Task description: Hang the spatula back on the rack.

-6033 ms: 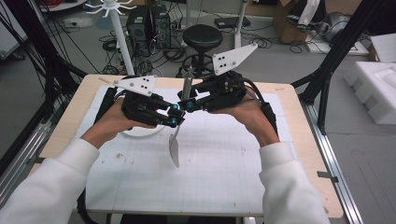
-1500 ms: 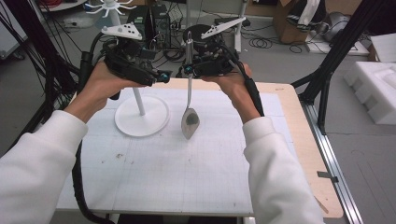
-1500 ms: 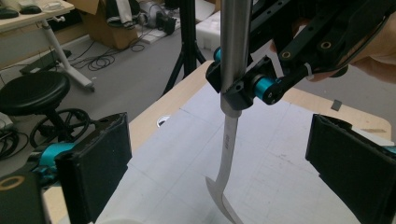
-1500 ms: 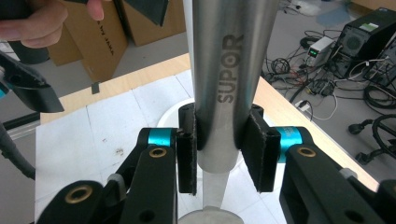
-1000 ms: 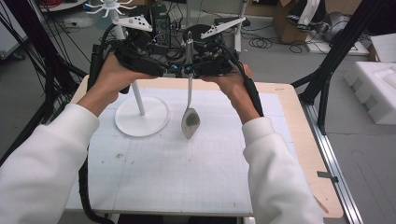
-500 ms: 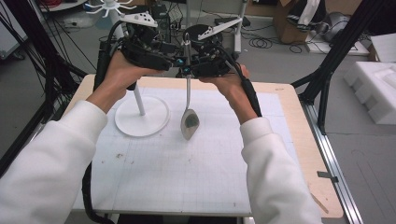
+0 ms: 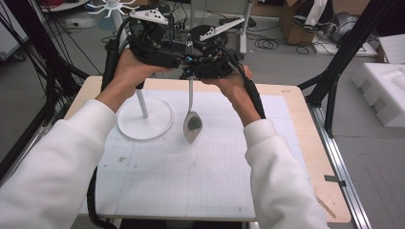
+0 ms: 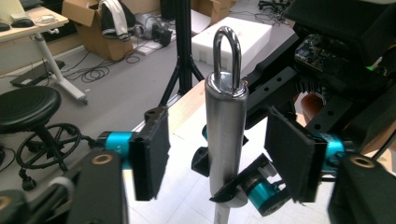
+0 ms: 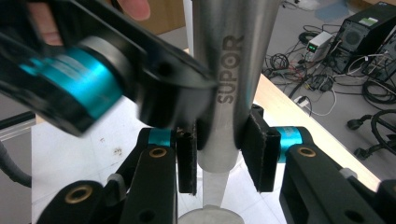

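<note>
A steel ladle (image 7: 192, 126) hangs upright over the white mat, its bowl just above the sheet. My right gripper (image 7: 191, 71) is shut on its handle (image 9: 219, 93), which is stamped SUPOR, with the pads (image 9: 187, 156) pressed on both sides. My left gripper (image 7: 184, 50) stands open around the top of the handle (image 8: 226, 140), its pads (image 8: 149, 158) apart from the metal. The hanging loop (image 8: 227, 51) rises above them. A white stand (image 7: 144, 119) with a round base and thin post stands left of the ladle.
White hooked prongs (image 7: 112, 5) show above the hands at the top left. The wooden table edge (image 7: 305, 143) runs along the right of the mat. Black tripod legs (image 7: 334, 71), a stool (image 8: 28, 102) and cables lie beyond the table.
My left gripper has moved right from above the stand post to the top of the ladle handle. Six seconds ago both grippers held low over the table; the ladle now hangs upright and higher.
</note>
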